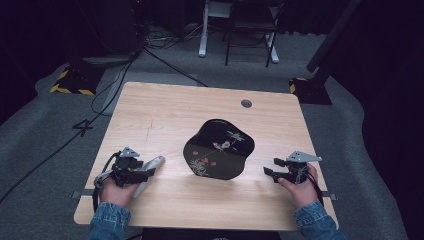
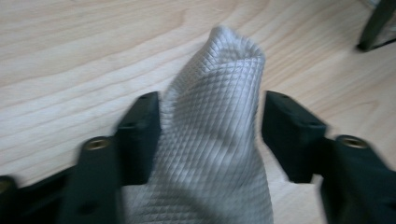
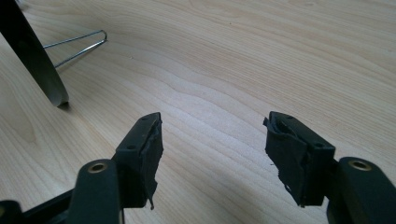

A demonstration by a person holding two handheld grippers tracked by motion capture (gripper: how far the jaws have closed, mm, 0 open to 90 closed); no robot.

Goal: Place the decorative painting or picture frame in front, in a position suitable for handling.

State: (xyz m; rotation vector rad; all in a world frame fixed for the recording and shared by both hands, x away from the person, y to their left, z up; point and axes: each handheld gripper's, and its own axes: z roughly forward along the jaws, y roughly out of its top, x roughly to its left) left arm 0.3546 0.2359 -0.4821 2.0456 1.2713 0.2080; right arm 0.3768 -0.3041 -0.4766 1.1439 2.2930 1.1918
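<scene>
I count two grippers, one grey cloth, one black plate, one wire stand and one table. My left gripper (image 1: 134,171) sits at about 8 o'clock on the table (image 1: 165,107), close to the near edge. The grey cloth (image 2: 212,140) lies between its jaws and sticks out past them toward 2 o'clock. In the left gripper view the jaws are wide apart. One jaw touches the side of the cloth and the other has a gap beside it, so the cloth is not squeezed. My right gripper (image 1: 274,171) sits at about 4 o'clock, near the right edge and the near edge. Its jaws are wide apart too, with only bare wood between them. The black plate (image 1: 218,149) is in the middle of the table, between my two grippers and apart from both. It has a wavy rim and painted flowers, and it leans up on its edge. In the right gripper view I see the plate's thin edge resting on the wood at 10 o'clock, with the wire stand (image 3: 77,45) just behind it. There is lots of open wood at 12 o'clock, behind the plate, and some bare wood on each side of it.
</scene>
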